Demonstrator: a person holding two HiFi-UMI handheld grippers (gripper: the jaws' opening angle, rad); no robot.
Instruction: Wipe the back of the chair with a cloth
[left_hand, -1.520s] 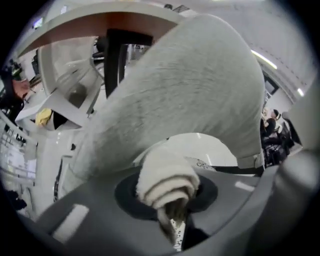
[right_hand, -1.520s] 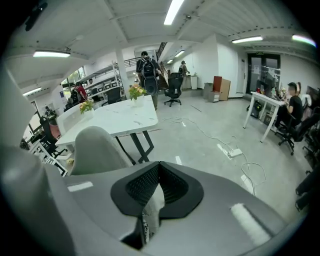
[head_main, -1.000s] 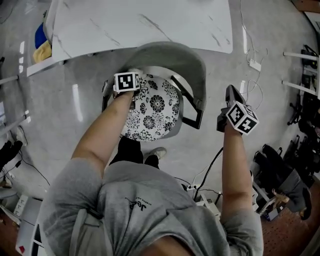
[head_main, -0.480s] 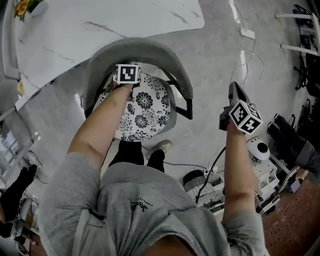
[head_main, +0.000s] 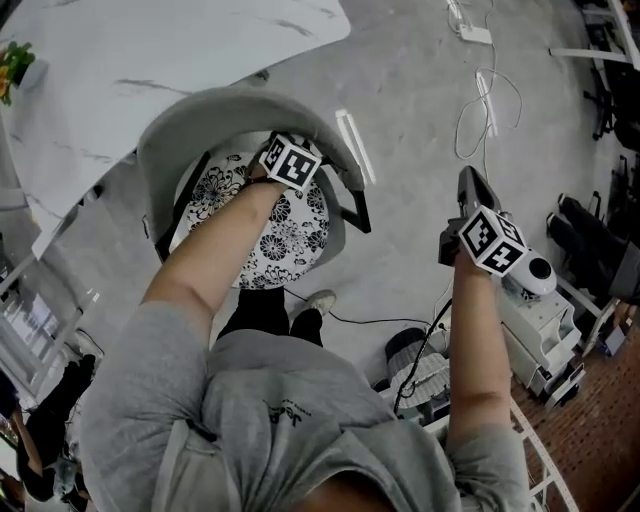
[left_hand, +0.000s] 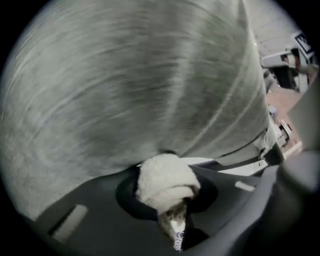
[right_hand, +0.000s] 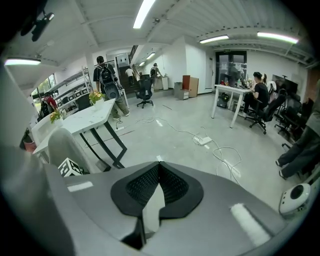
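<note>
1. My left gripper (left_hand: 170, 202) is clamped on a wad of white cloth (left_hand: 165, 177), which bulges out past the jaw tips.
2. The cloth presses against the inner face of the grey chair back (left_hand: 140, 85), which fills most of the left gripper view.
3. In the head view, that gripper's cube (head_main: 291, 162) sits above the flower-patterned seat (head_main: 270, 235). It is right up against the right part of the curved chair back.
4. My right gripper (right_hand: 158, 172) has its jaws closed together with nothing between them. I hold it in the air over the floor (head_main: 400, 130), to the right of the chair and well apart from it.
5. A white table (head_main: 150, 50) stands just beyond the chair.
6. Cables (head_main: 490, 100) trail across the floor ahead of my right gripper.
</note>
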